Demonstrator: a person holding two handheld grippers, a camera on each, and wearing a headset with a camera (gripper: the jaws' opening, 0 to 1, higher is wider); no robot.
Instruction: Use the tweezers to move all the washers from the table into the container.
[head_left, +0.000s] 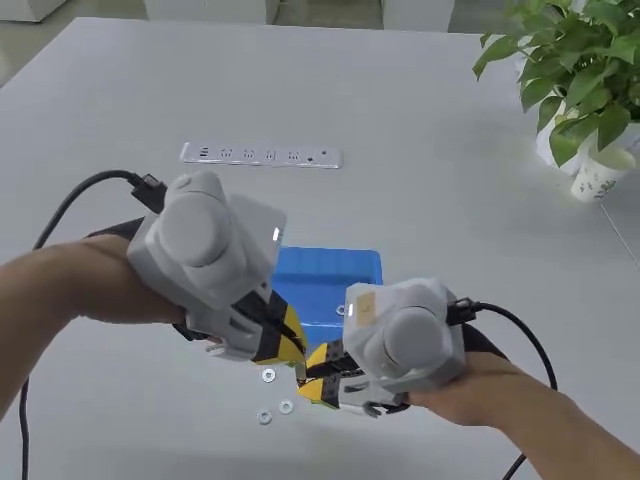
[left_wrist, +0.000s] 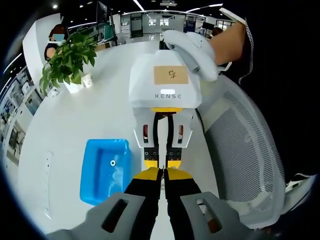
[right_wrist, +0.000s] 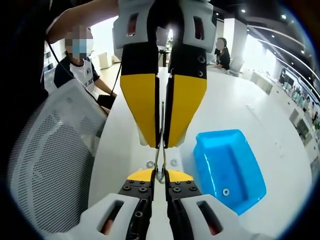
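Meeting tip to tip low over a white table (head_left: 450, 200), the left claw (left_wrist: 162, 175) and the right claw (right_wrist: 160, 176) are both clenched on a pair of thin silver metal tweezers (right_wrist: 161, 135), which run in a straight line from one claw's yellow-tipped black jaws into the other's. In the right gripper view the slim steel strip sits in the narrow slit between the left claw's yellow pads and ends pinched between the right claw's own tips. Three small silver metal washers (head_left: 268, 375) lie loose on the table just to the near left of the joined claws in the head view, close together but apart from one another. A rectangular blue plastic container (head_left: 330, 270) sits on the table just on the far side of the claws, and one more washer (right_wrist: 226, 191) rests on its floor. Farther back a long white power strip (head_left: 260, 155) lies flat on the table, and at the far right a green leafy plant (head_left: 575, 70) stands in a white pot (head_left: 598, 178). A white mesh chair (right_wrist: 55, 160) stands beside the table's near edge.
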